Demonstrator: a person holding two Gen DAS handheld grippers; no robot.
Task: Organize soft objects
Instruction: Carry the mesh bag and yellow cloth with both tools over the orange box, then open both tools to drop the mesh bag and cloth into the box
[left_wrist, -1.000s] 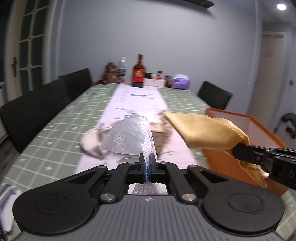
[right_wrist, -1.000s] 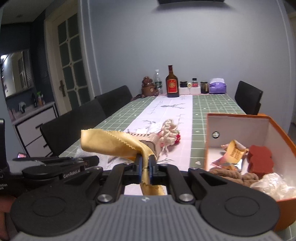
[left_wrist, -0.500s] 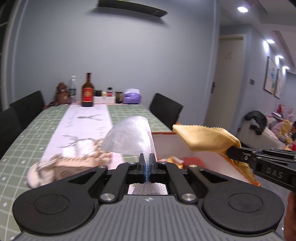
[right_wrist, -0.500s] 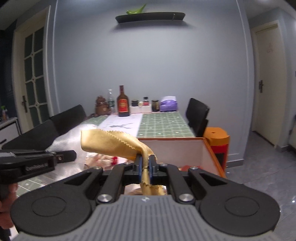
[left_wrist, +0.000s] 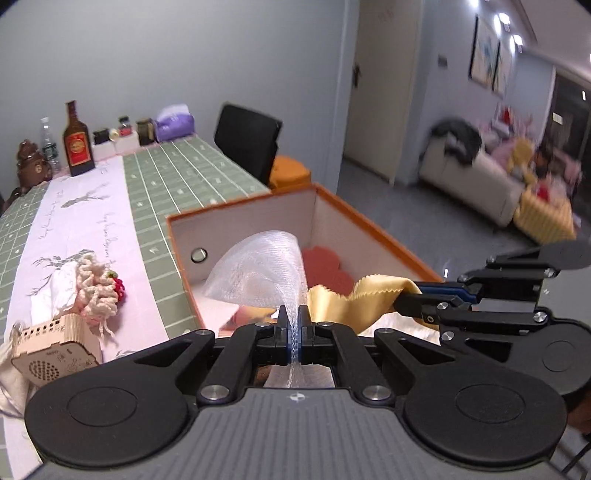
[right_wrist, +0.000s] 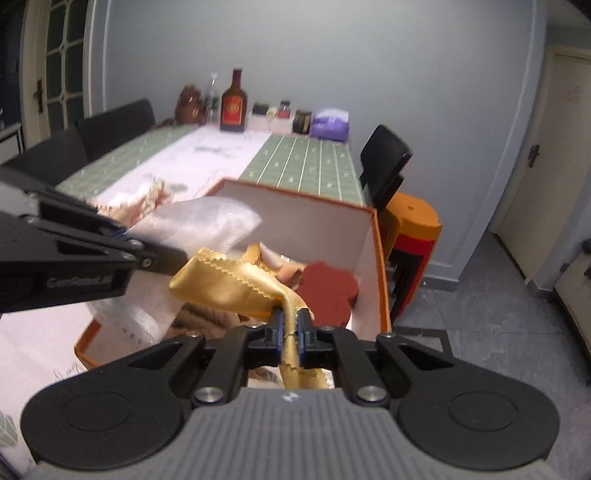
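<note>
Right, our left tool (left_wrist: 293, 325) pinches a stiff white mesh sheet (left_wrist: 258, 273), our right tool (right_wrist: 293, 328) clamps a gold satin cloth (right_wrist: 229, 284) with pinked edges, both over the open orange box (left_wrist: 369, 225) on the worktop (left_wrist: 184, 170), likely for dropping. A red felt flower (right_wrist: 328, 291) lies inside.

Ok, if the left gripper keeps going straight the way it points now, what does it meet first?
Probably the red flower-shaped pad in the orange box, just beyond the mesh that the left gripper holds. Depth is hard to judge.
</note>
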